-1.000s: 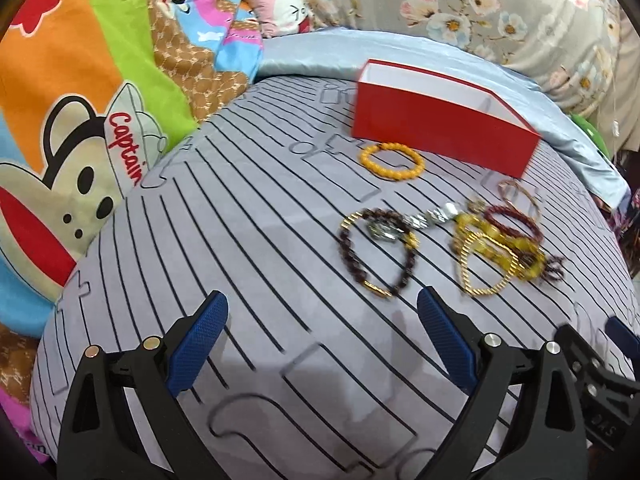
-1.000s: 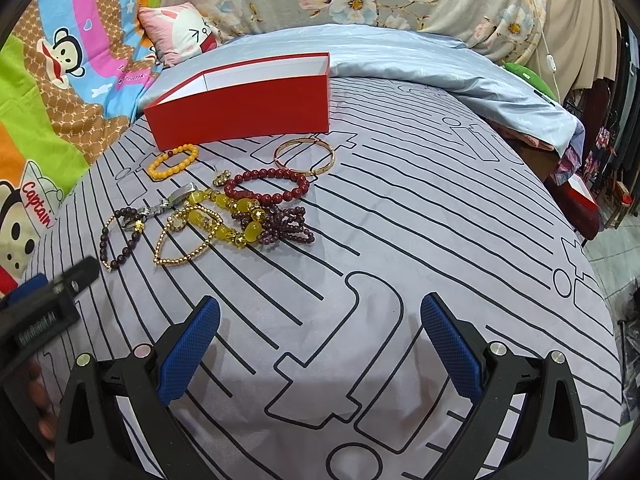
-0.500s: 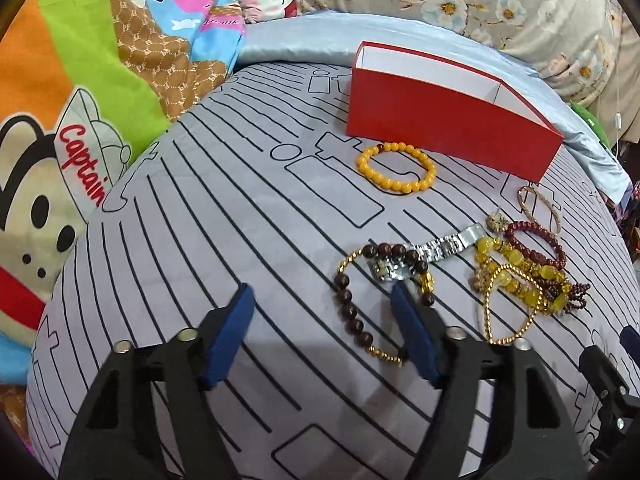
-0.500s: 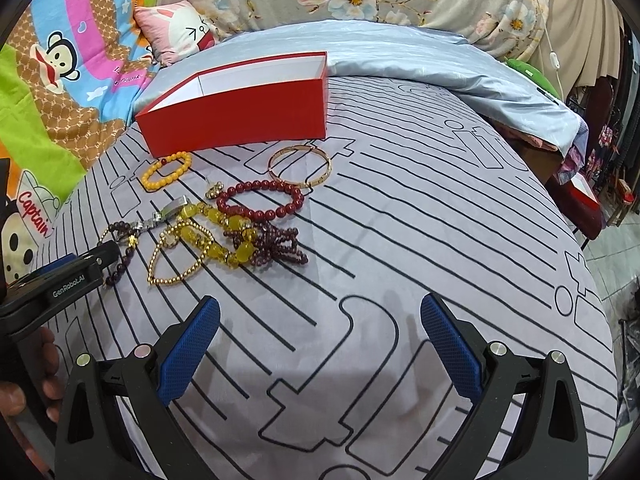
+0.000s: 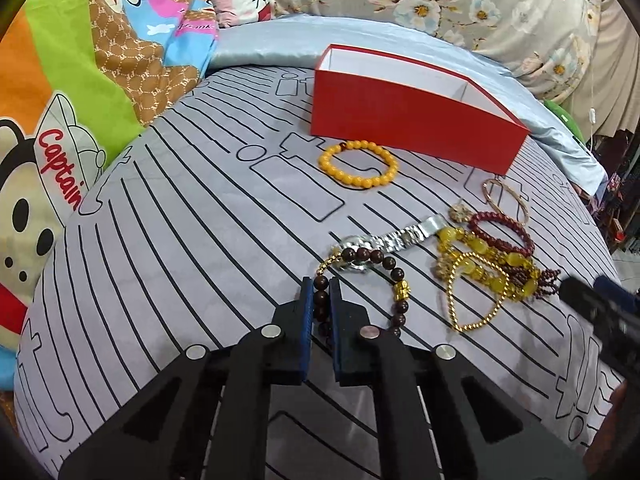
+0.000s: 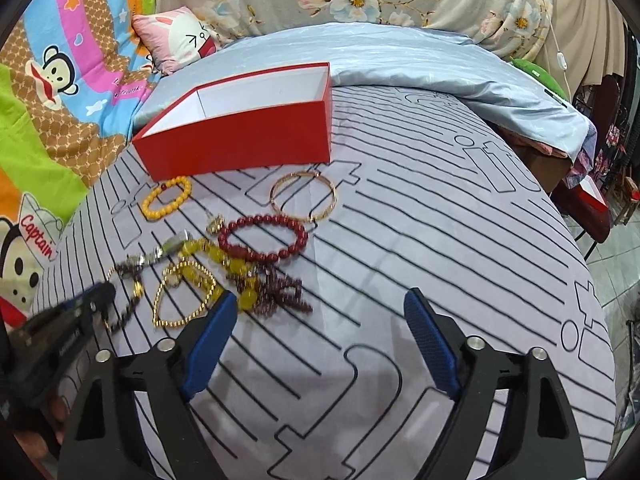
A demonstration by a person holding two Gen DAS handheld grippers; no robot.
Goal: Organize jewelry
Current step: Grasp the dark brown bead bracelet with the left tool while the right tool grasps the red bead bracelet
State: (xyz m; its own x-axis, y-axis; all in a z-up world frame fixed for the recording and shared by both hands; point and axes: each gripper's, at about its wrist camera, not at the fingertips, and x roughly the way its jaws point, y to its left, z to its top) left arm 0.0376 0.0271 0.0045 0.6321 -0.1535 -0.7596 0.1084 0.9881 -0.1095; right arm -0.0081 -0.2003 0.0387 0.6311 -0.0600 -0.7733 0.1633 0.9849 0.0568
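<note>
My left gripper (image 5: 319,300) is shut on the near side of a dark brown bead bracelet (image 5: 376,258) that lies on the grey striped bedspread. A silver watch (image 5: 404,238) lies against it. To the right is a heap with a gold bead chain (image 5: 476,292), yellow stones (image 5: 476,246) and a red bead bracelet (image 5: 500,232). A yellow bead bracelet (image 5: 358,164) lies before the open red box (image 5: 408,120). My right gripper (image 6: 320,336) is open and empty, near the heap (image 6: 240,268). A gold bangle (image 6: 304,196) lies by the box (image 6: 240,144).
Cartoon-print blankets (image 5: 60,100) lie on the left. A pink pillow (image 6: 180,40) and a pale blue quilt (image 6: 420,56) lie behind the box. The bed edge drops off at the right, with furniture (image 6: 592,196) beyond.
My left gripper moved forward and closed on the dark brown bracelet. My right gripper moved forward toward the heap and stayed open.
</note>
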